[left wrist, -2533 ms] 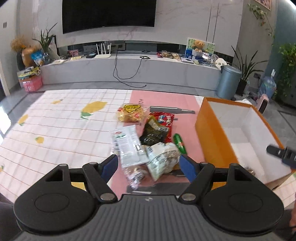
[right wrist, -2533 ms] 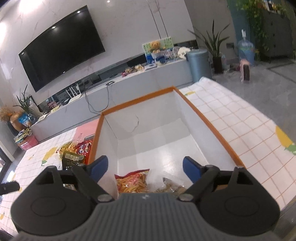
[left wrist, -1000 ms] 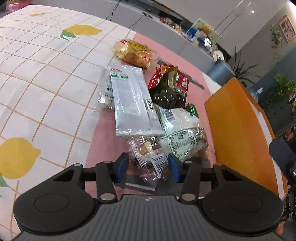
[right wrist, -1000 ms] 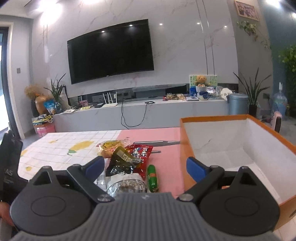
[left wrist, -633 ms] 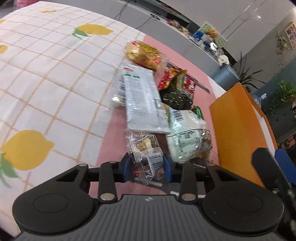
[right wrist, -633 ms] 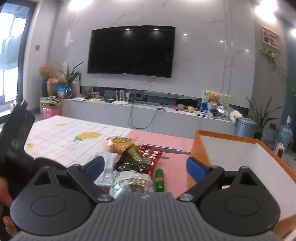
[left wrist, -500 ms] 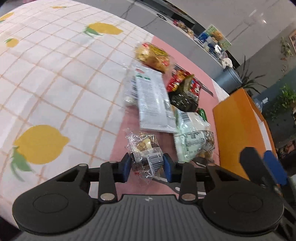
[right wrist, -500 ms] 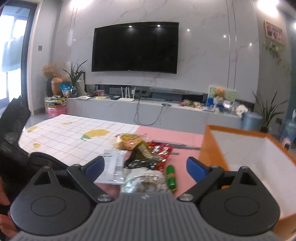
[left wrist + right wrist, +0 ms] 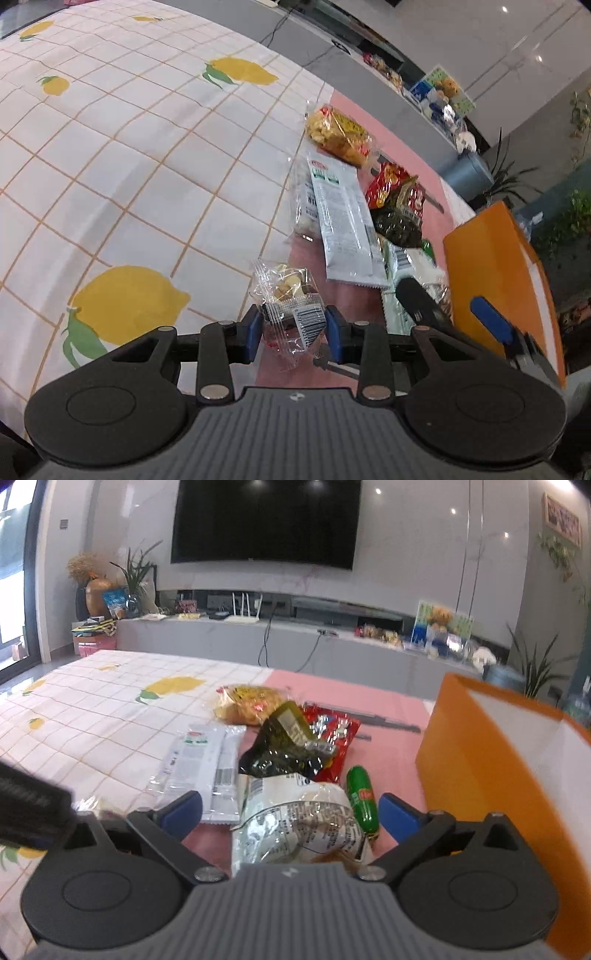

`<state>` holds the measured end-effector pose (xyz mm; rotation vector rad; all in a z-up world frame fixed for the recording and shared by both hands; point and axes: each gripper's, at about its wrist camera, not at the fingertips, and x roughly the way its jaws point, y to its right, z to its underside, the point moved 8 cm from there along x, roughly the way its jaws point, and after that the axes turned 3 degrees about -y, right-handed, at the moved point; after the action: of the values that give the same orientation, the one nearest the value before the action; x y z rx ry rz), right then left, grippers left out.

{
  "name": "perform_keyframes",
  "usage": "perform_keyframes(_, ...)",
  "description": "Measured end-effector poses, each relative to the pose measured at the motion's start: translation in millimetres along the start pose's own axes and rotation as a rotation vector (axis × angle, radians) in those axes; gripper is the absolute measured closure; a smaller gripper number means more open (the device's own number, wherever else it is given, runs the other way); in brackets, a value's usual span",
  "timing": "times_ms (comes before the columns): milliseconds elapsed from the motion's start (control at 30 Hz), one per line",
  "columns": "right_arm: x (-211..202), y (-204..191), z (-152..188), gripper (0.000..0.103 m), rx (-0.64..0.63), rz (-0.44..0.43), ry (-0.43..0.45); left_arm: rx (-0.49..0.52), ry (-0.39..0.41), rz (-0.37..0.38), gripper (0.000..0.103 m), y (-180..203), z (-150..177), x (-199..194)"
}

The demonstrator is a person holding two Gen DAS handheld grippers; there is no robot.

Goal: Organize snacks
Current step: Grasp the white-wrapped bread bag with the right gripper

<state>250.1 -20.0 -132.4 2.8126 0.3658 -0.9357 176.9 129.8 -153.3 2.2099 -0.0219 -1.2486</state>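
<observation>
My left gripper [image 9: 293, 328] is shut on a small clear snack packet [image 9: 288, 295] with a barcode, held just off the lemon-print tablecloth [image 9: 122, 155], left of the snack pile. My right gripper [image 9: 290, 810] is low over that pile and its jaws are opening. A crumpled white bag [image 9: 295, 816] lies between its blue pads [image 9: 184, 808], which do not touch it. A green sausage stick [image 9: 364, 797] lies beside the bag. Behind are a dark green bag [image 9: 280, 749], a red bag [image 9: 332, 731], a yellow bag [image 9: 247, 701] and a flat white packet [image 9: 199, 757]. The orange box [image 9: 480, 760] stands at the right.
A pink mat [image 9: 388, 746] lies under the pile, with a grey strip [image 9: 388, 722] on it near the box. Beyond the table run a long grey TV bench [image 9: 295, 642], plants and a bin. The left gripper's body [image 9: 29, 797] shows at the right wrist view's left edge.
The left gripper shut on the clear packet and drew it back and left, off the pile. The right gripper swung from over the box to the pile and sank toward the white bag.
</observation>
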Motion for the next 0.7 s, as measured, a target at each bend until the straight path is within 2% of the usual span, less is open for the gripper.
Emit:
perform_keyframes(167, 20.5, -0.4, 7.1, 0.003, 0.036, -0.058, -0.031, 0.015, -0.006, -0.011, 0.063, 0.3, -3.6, 4.9)
perform_keyframes(267, 27.7, -1.3, 10.7, 0.003, 0.026, -0.049, -0.037, 0.038, -0.007, -0.003, 0.063, 4.6, -3.3, 7.8)
perform_keyframes(433, 35.1, 2.3, 14.9, 0.004, 0.095, -0.066, -0.047, 0.037, -0.002, 0.017, 0.063, 4.6, -3.2, 9.0)
perform_keyframes(467, 36.6, 1.8, 16.3, 0.007, 0.091, -0.066, -0.055, 0.034, -0.002, 0.019, 0.063, 4.2, -3.2, 9.0)
perform_keyframes(600, 36.7, -0.5, 20.0, 0.027, 0.047, -0.032, -0.054, 0.041, -0.001, 0.010, 0.063, 5.4, -3.1, 8.9)
perform_keyframes(700, 33.7, -1.3, 20.9, 0.035, 0.022, -0.024, -0.056, 0.041, 0.002, 0.003, 0.063, 6.6, -2.0, 8.8)
